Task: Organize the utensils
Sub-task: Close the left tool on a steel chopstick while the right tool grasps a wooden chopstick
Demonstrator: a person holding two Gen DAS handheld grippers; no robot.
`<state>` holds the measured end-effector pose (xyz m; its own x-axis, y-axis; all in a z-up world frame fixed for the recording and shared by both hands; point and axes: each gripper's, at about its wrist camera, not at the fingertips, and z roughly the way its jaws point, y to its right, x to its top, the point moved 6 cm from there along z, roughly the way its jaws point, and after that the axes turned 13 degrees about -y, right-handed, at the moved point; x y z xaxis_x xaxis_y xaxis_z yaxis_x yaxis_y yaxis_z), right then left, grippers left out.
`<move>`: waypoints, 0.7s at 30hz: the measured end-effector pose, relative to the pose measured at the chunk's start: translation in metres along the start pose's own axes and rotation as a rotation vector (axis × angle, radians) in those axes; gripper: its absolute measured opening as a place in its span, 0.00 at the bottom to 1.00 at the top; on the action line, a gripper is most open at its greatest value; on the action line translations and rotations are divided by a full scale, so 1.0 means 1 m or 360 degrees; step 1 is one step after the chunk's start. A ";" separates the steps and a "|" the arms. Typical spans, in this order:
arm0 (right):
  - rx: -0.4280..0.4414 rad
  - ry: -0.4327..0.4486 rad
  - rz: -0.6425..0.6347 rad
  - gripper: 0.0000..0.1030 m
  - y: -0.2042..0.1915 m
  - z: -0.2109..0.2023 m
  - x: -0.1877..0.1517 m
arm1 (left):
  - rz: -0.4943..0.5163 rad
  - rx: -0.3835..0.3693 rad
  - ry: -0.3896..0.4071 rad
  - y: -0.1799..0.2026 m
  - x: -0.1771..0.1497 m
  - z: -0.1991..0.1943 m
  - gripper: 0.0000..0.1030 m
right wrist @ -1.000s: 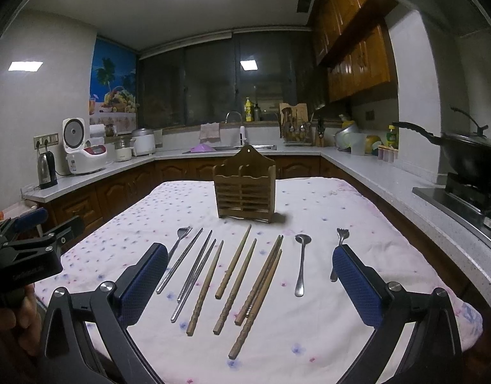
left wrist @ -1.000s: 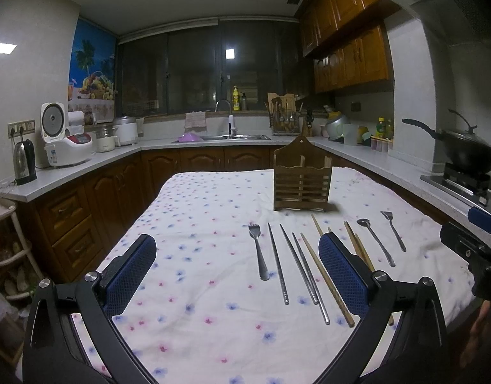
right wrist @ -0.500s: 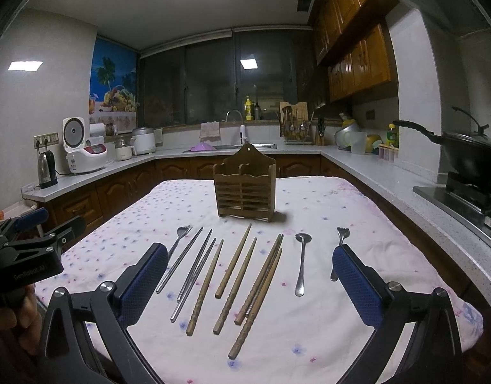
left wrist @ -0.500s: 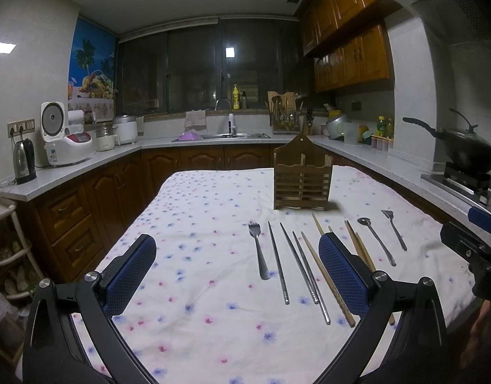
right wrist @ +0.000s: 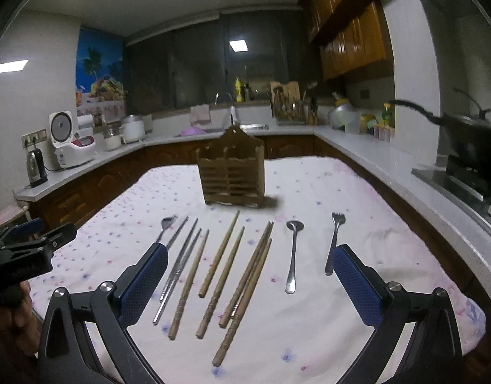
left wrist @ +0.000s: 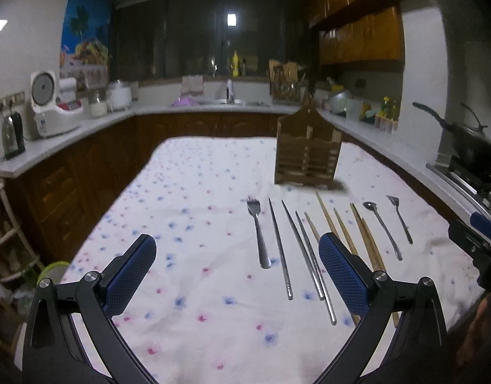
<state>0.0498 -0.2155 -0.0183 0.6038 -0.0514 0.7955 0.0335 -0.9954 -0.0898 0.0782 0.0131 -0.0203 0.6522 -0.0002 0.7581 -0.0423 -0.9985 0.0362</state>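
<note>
A wooden utensil holder [left wrist: 306, 153] [right wrist: 232, 176] stands upright mid-table on the flowered cloth [left wrist: 187, 224]. In front of it lie, in a row, a fork [left wrist: 259, 233], metal chopsticks [left wrist: 279, 249] [right wrist: 178, 262], several wooden chopsticks [left wrist: 364, 236] [right wrist: 219, 256], a spoon [left wrist: 381, 227] [right wrist: 293, 252] and a small fork [left wrist: 400, 220] [right wrist: 333, 243]. My left gripper [left wrist: 237, 246] hovers open above the cloth, just short of the fork's handle. Above the near ends of the wooden chopsticks my right gripper [right wrist: 250, 252] is open too. Neither one holds anything.
Counters wrap around the table: a rice cooker [left wrist: 50, 108] and kettle [left wrist: 11, 137] on the left, a sink [left wrist: 229, 102] at the back, a wok on the stove [left wrist: 472, 147] on the right. A white rack [left wrist: 5, 230] stands off the table's left corner.
Both views have tipped down and edged a little closer to the row of utensils. The fingers of both grippers stay spread, and nothing on the table has moved.
</note>
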 end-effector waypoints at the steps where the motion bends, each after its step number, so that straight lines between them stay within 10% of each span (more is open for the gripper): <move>1: 0.0002 -0.0024 0.0009 1.00 0.003 0.005 0.001 | 0.0002 -0.0013 -0.0032 0.000 0.002 0.007 1.00; 9: 0.0056 -0.0160 0.0061 0.98 0.015 0.044 0.016 | 0.0080 -0.0048 -0.0182 0.012 0.024 0.050 1.00; 21: 0.0185 -0.0421 0.0154 0.61 0.027 0.118 0.054 | 0.0157 -0.0188 -0.0481 0.032 0.065 0.130 0.81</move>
<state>0.1771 -0.2353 -0.0480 0.7946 -0.1075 0.5976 0.0473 -0.9702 -0.2374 0.2176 -0.0261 -0.0548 0.8346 -0.1307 0.5351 -0.1923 -0.9795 0.0607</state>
